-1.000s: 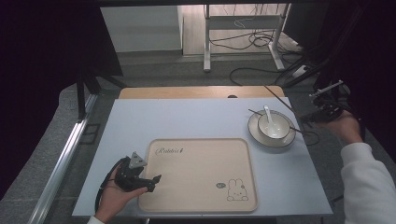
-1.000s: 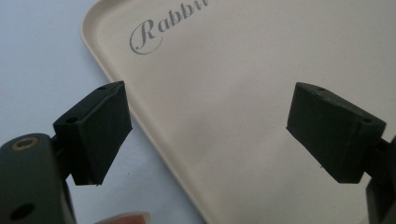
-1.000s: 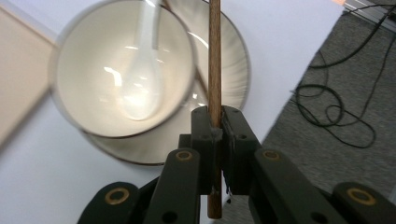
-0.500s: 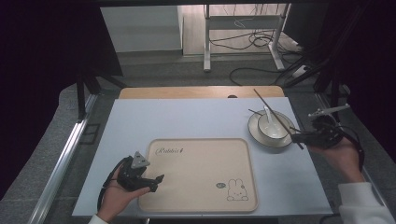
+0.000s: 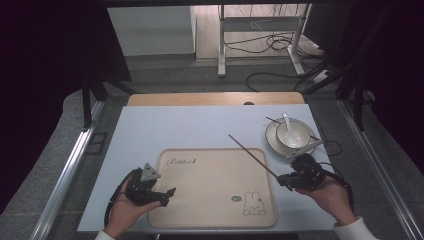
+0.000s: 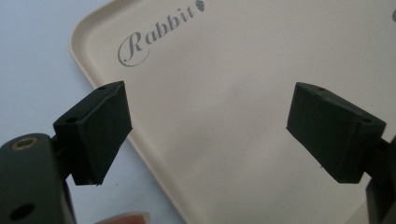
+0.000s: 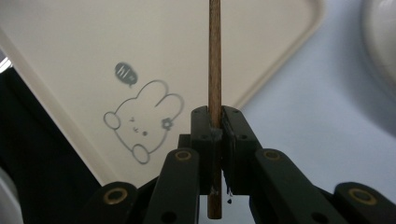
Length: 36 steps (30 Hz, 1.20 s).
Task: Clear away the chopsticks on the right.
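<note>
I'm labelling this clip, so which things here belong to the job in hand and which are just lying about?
In the job:
- chopstick, clamped in the right gripper
- tray, under the chopstick's far end
- left gripper, open over the tray

Lying about:
- bowl with a spoon
- second chopstick on the plate
- floor cables

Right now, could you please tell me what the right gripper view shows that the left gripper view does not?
The right gripper view alone has the right gripper shut on a thin brown wooden chopstick, the printed grey rabbit drawing, and a blurred white shape at its right edge. The left gripper view alone has the left gripper with jaws wide apart and nothing between them, and the grey Rabbit lettering. Both share the beige rectangular plastic tray on the pale blue table.
</note>
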Available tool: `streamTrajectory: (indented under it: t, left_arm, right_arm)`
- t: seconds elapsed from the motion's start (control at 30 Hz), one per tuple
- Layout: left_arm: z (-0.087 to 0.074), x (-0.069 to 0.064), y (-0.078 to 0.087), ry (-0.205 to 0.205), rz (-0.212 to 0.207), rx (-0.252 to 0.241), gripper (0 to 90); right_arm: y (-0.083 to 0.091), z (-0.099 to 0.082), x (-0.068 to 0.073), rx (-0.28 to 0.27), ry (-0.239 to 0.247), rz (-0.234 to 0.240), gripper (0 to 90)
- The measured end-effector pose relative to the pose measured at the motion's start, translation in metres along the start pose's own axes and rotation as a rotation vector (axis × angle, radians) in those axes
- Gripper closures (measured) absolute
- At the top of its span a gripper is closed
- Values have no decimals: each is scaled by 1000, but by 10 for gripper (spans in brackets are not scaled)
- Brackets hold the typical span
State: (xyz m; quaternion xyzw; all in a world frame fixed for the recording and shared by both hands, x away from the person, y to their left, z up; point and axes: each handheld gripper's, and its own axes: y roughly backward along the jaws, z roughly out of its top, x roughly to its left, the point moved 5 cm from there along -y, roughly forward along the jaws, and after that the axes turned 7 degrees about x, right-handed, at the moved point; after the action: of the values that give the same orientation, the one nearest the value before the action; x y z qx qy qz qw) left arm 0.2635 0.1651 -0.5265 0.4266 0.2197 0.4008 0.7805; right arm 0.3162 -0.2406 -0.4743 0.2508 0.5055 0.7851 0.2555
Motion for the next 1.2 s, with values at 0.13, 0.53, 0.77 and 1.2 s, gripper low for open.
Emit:
streamTrajectory:
  t: [0.13,0.53,0.77,1.2]
  left_arm:
    - [0,1,0,-2,1,4,138]
    - [-1,0,-2,-1,2,8,138]
    - [-1,-1,-2,-3,2,12,138]
    - [-1,1,0,2,8,5,137]
  right_arm:
    - [-24,2,11,50,5,30,838]
    - [-67,9,31,169,69,-11,836]
    - [-77,7,36,206,124,-63,800]
    - [28,16,-6,-139,84,-165,444]
